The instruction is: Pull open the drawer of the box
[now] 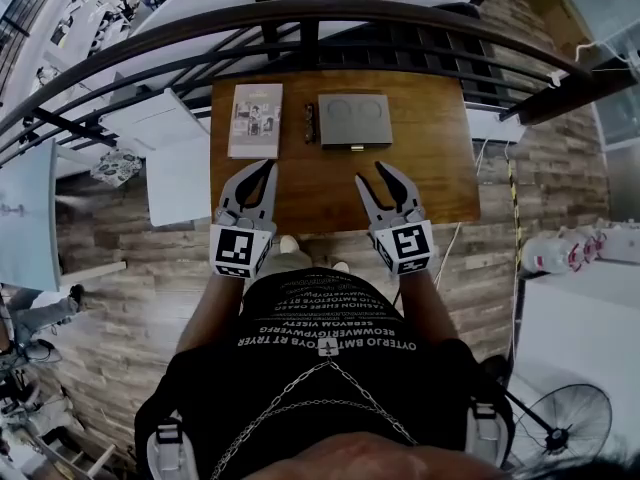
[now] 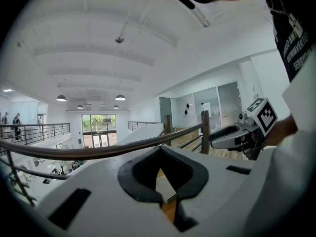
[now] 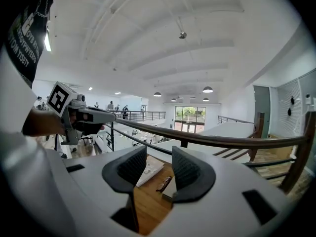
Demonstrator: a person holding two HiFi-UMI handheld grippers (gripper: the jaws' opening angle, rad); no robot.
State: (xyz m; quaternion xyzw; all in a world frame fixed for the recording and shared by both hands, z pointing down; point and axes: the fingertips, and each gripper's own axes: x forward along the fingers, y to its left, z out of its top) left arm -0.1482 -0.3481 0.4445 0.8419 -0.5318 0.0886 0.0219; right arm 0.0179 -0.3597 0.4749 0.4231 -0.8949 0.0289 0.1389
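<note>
Table: I am looking down on a wooden table (image 1: 440,173) with a dark railing (image 1: 400,28) running past its far edge.
Box: the grey box (image 1: 355,118) sits at the middle of the table's far edge and has two round shapes pressed into its lid.
Drawer: the drawer front faces the near edge and carries a small metal pull (image 1: 357,148). It looks flush with the box, as far as my head view shows.
Booklet: a booklet (image 1: 255,120) lies toward the far left corner. A small dark object (image 1: 309,122) lies between it and the box.
Left gripper: my left gripper (image 2: 160,149) hangs over the near edge, left of centre. Its jaw tips are drawn together with nothing clamped.
Right gripper: my right gripper (image 3: 159,154) hangs over the near edge in line with the box and clear of it. Its jaws stand apart and grasp nothing.
</note>
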